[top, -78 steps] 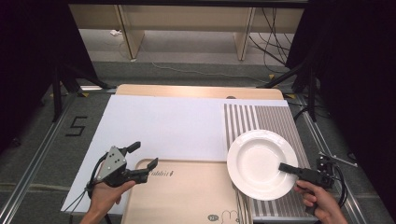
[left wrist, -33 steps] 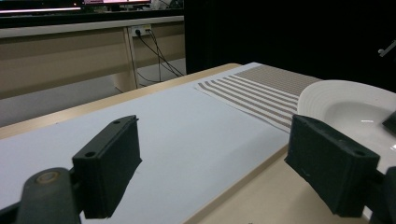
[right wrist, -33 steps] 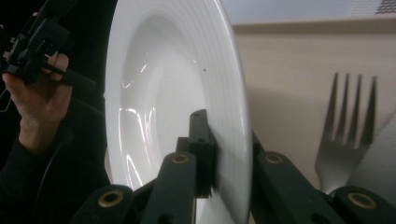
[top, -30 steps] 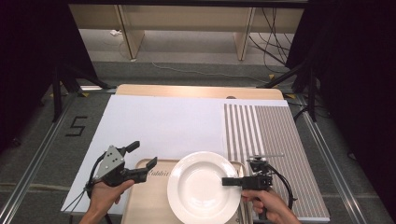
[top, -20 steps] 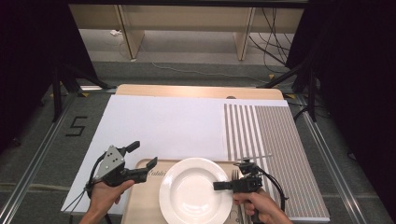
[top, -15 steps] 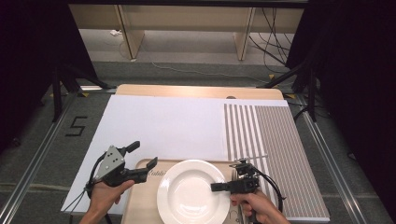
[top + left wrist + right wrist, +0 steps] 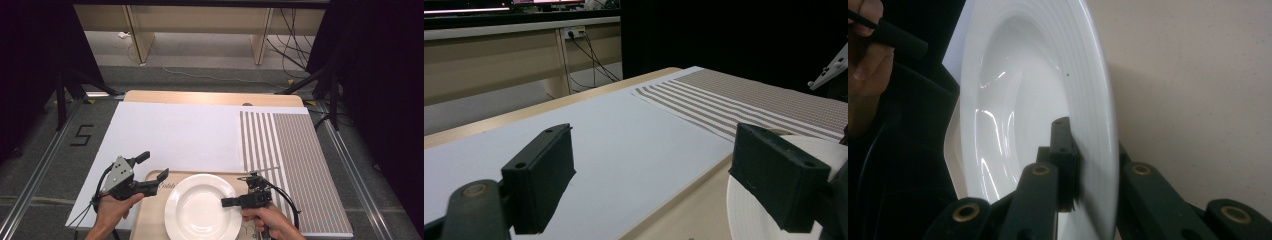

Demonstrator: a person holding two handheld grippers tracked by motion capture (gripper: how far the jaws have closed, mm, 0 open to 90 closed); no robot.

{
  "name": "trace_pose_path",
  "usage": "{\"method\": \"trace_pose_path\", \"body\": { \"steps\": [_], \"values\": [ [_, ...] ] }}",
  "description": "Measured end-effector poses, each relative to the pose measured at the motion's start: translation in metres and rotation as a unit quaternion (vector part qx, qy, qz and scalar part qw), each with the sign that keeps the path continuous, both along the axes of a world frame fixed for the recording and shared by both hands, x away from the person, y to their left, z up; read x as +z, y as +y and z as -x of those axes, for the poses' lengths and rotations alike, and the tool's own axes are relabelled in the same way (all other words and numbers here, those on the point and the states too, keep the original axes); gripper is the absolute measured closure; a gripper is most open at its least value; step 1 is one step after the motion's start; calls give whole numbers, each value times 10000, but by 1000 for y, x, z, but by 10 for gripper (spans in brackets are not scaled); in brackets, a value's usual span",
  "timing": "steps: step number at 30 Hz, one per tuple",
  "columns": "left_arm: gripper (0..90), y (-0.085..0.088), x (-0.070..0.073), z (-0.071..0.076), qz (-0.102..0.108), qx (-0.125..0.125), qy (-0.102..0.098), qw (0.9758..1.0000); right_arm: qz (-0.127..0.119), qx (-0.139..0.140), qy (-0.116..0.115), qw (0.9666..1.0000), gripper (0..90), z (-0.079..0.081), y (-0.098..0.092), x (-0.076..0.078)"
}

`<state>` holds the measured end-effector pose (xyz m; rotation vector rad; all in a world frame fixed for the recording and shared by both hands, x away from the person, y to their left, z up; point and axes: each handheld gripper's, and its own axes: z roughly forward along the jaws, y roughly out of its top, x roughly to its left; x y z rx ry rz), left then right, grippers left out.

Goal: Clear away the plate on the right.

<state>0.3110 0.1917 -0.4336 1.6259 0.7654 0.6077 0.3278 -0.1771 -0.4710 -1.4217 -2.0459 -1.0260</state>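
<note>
Pale wooden table (image 7: 210, 98) w/ white paper sheet (image 7: 175, 135), striped mat (image 7: 295, 160). Round glossy white ceramic plate w/ ribbed rim (image 7: 202, 212) now over beige tray (image 7: 150, 220), moved left off mat. Right gripper (image 7: 227, 202) clamps plate rim; left gripper (image 7: 155, 172) jaws apart, empty.

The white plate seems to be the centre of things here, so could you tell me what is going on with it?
A person holds a gripper in each hand. The right gripper is shut on the rim of the white plate, which is over the wooden tray at the near edge of the table. The left gripper is open and holds nothing, beside the tray's left end. A striped mat lies to the right on the white sheet.
</note>
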Motion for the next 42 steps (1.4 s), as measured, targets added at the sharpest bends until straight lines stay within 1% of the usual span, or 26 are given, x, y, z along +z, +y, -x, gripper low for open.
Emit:
{"method": "trace_pose_path", "body": {
  "steps": [2,4,5,6,9,10,11,12,13,14,18,19,22,23,24,25,26,27,28,29,31,33,35,36,38,42],
  "values": [
    [168,0,0,0,-2,0,2,10000,-2,42,-79,10000,827,-1,-1,-2],
    [168,0,0,0,-7,0,8,10000,44,3,-50,10000,819,-1,0,-1],
    [168,0,0,0,-8,0,8,10000,48,25,65,10000,810,-1,0,0],
    [168,0,0,0,-7,1,8,10000,145,-2,33,9999,797,-1,1,0],
    [168,0,0,0,-3,2,8,10000,292,54,-72,9995,768,-1,1,-1],
    [168,0,0,0,-6,2,8,10000,330,80,-269,9991,769,-2,1,-3],
    [168,0,0,0,-8,2,8,10000,408,95,-181,9990,768,0,2,0],
    [168,0,0,0,-5,2,11,10000,452,105,-302,9985,762,0,3,-1],
    [168,0,0,0,-2,2,11,10000,550,172,-335,9978,752,1,3,0],
    [168,0,0,0,0,1,11,10000,551,90,-332,9979,737,1,4,1],
    [168,-1,-1,0,10,2,14,10000,790,112,-618,9949,705,1,5,0],
    [168,-1,-1,0,9,2,15,10000,913,90,-756,9929,693,1,6,1],
    [168,-1,-1,0,-6,-3,11,10000,1053,166,-876,9904,621,0,5,4],
    [168,-1,-1,0,-10,-3,11,10000,1076,215,-981,9891,599,0,5,4],
    [168,-1,-1,0,-19,-7,14,10000,1128,198,-977,9886,581,1,6,5],
    [168,-1,-1,0,-25,-11,16,10000,1209,329,-1217,9846,547,1,6,4],
    [168,-2,-1,0,-12,-29,1,10000,1345,371,-1267,9821,506,3,8,6],
    [168,-2,-1,0,4,-48,-14,10000,1508,450,-1437,9770,473,3,9,6],
    [168,-2,-1,0,-10,-37,-2,10000,1565,394,-1455,9761,457,5,11,8],
    [168,-1,-1,1,-25,-22,20,10000,1586,367,-1548,9745,445,6,10,11],
    [168,-2,-2,0,38,-37,12,10000,1518,327,-1648,9740,431,6,8,16],
    [168,-2,-1,0,28,-36,13,10000,1497,211,-1832,9714,408,6,5,18],
    [168,-2,-1,0,2,-56,3,10000,1455,213,-1908,9705,387,6,1,22],
    [168,-1,-1,0,-39,-40,37,10000,1410,83,-2004,9695,379,7,1,23],
    [168,-2,-1,0,-37,-44,43,10000,1457,62,-2125,9662,368,8,-3,28],
    [168,-2,-1,0,-38,-48,52,10000,1418,-92,-2311,9625,342,11,-8,35]
  ]
}}
